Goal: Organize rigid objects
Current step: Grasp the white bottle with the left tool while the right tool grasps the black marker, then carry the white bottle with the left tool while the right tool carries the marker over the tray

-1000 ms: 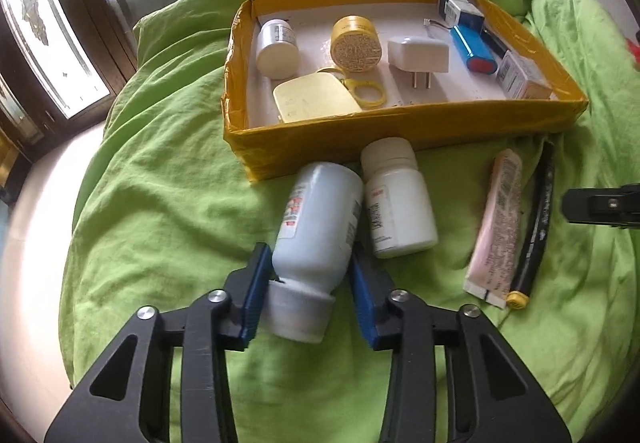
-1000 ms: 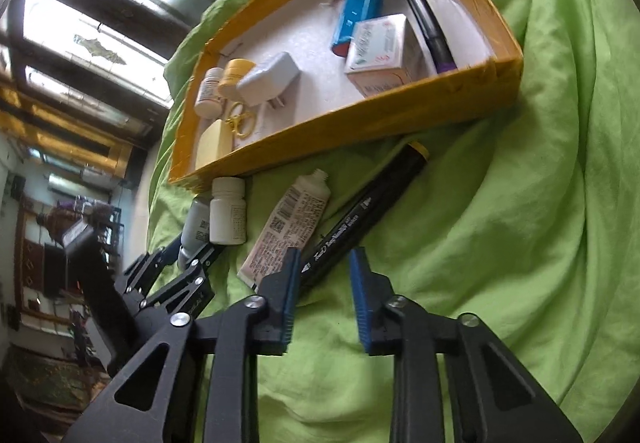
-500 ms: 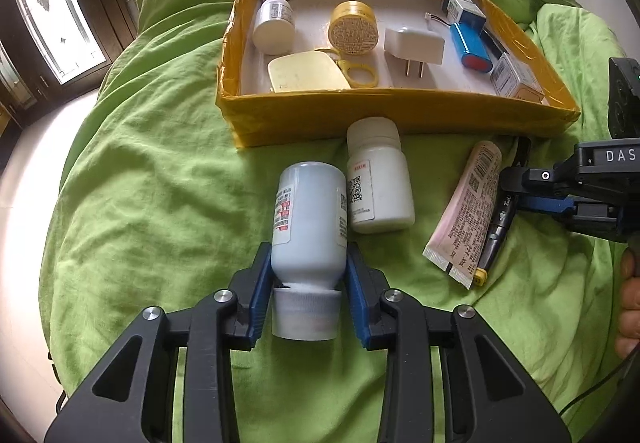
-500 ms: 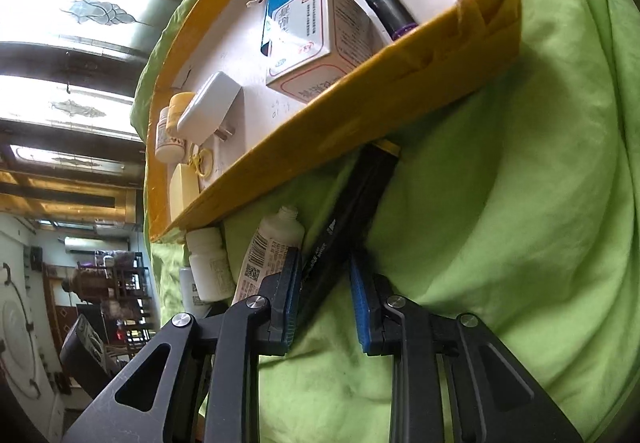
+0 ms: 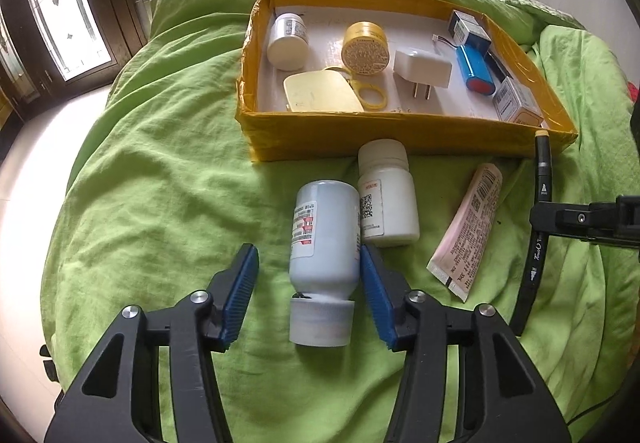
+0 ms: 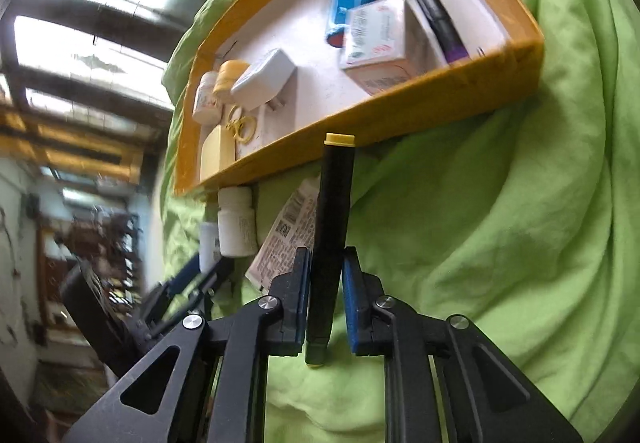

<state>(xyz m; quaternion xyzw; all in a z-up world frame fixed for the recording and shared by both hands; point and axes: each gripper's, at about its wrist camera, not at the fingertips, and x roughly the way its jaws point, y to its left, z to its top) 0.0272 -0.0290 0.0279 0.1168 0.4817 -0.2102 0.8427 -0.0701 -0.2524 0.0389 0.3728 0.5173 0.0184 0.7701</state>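
Marker (image 6: 332, 227) | clamped in right tongs (image 6: 325, 285) | left tongs (image 5: 308, 283) spread

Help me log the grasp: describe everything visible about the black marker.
The black marker is a long, slim pen with a matte, plastic-looking black barrel, yellow at both ends and white print on its side. It is gripped near its lower end between the blue pads of the right tool, and points toward the yellow box, its far tip close to the box's front wall. In the left wrist view it appears lifted above the green sheet, beside the pink tube.
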